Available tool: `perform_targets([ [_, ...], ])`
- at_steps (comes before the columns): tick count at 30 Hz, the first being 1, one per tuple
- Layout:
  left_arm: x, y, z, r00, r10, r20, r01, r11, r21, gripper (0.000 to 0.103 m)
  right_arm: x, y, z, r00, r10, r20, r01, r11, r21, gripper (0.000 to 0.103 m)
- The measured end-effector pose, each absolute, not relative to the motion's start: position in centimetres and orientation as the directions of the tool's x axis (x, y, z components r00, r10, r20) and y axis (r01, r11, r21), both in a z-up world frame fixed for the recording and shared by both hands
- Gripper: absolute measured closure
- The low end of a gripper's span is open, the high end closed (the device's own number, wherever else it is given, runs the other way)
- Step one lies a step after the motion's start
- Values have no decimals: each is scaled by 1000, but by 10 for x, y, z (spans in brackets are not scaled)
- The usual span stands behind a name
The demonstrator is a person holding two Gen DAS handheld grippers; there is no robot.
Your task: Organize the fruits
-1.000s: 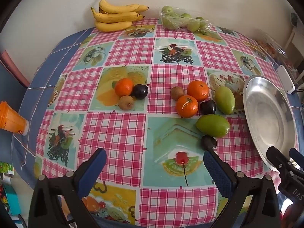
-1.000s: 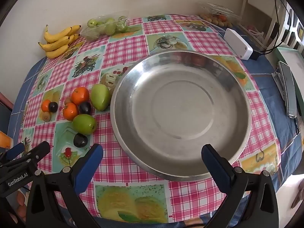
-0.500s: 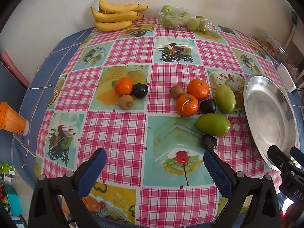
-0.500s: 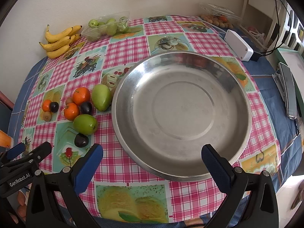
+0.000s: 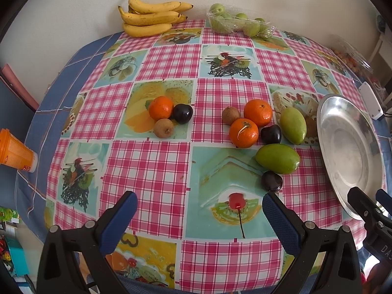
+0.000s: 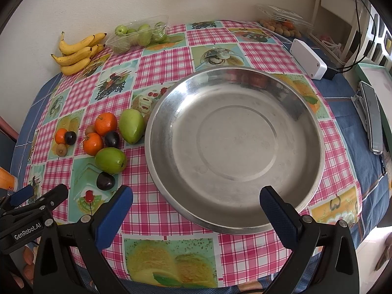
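Loose fruit lies on the checked tablecloth: two green mangoes [image 5: 277,158] [image 5: 293,125], tangerines [image 5: 244,133] [image 5: 257,112], dark plums [image 5: 271,181] [image 5: 270,134] and a brown kiwi [image 5: 230,115]. A smaller group to the left holds a tangerine [image 5: 161,108], a plum [image 5: 182,113] and a kiwi [image 5: 163,128]. The empty steel plate [image 6: 235,208] sits right of the fruit. My left gripper [image 5: 199,218] hovers open near the table's front edge, nothing between its fingers. My right gripper [image 6: 196,214] stands open over the plate's near rim, holding nothing.
Bananas [image 5: 152,19] and a wrapped tray of green fruit [image 5: 235,23] lie at the back by the wall. An orange cup [image 5: 14,152] stands off the left edge. A white box [image 6: 307,58], a clear fruit box [image 6: 281,23] and a flat device [image 6: 372,120] are at the right.
Both grippers drifted slightly; the fruit and plate shifted a little in view. Nothing was grasped or moved on the table.
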State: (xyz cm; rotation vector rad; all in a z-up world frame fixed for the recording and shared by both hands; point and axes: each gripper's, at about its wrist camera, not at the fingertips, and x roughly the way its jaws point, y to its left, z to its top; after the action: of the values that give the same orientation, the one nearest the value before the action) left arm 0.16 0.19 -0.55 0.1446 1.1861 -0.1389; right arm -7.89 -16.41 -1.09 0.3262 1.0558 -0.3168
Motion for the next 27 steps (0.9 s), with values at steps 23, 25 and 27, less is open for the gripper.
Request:
perform_targets([
  [23,2,3,-10,353,-25,-935,180,983,41,0,-78,-162,-10,455,-97,-885,403,909,108,0],
  [25,1,2,-10,352,-25,-936,180,983,41,0,-78,-163,-11,456,-97,-885,402,909,107,0],
  [27,1,2,-11,350,-25,-936,180,983,41,0,-79,-162,-10,456,-98,-885,403,909,107,0],
])
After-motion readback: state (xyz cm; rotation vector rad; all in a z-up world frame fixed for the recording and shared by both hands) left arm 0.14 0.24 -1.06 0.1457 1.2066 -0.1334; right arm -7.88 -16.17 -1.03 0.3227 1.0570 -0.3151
